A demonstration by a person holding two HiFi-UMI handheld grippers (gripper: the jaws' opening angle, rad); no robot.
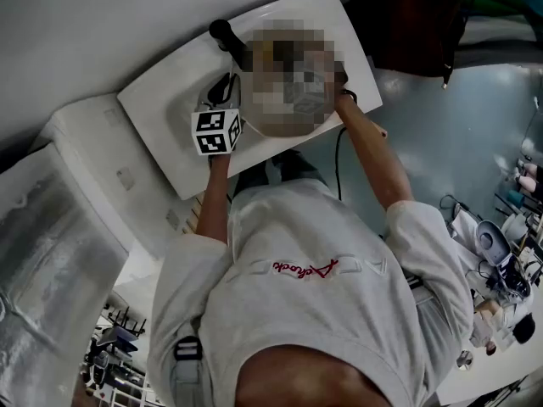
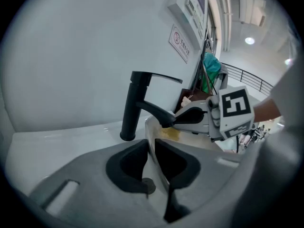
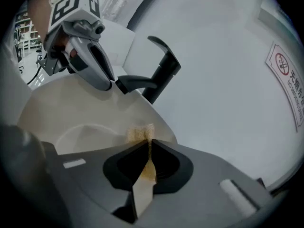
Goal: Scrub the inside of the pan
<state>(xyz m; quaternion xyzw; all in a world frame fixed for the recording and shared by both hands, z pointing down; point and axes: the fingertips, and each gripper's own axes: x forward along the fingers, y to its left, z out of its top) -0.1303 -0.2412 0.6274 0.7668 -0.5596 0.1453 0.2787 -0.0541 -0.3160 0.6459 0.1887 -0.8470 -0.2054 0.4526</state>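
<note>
A cream pan [image 3: 66,113] is tilted up over the white sink, close to the black faucet [image 3: 161,72]. In the left gripper view its rim [image 2: 151,129] runs between the jaws of my left gripper [image 2: 151,163], which is shut on it. My right gripper [image 3: 148,156] is shut on a thin yellow sponge [image 3: 141,134], and the sponge's tip lies against the pan's inner wall. The left gripper view shows that sponge [image 2: 170,133] under the right gripper [image 2: 187,118]. In the head view my left gripper [image 1: 222,91] is over the sink, while the pan and the right gripper are hidden by a mosaic patch.
The faucet [image 2: 133,103] stands on the white sink counter [image 1: 161,117], just behind the pan. A white wall with a no-smoking sign [image 3: 287,80] rises right behind it. White units [image 1: 51,227] adjoin the counter on the left.
</note>
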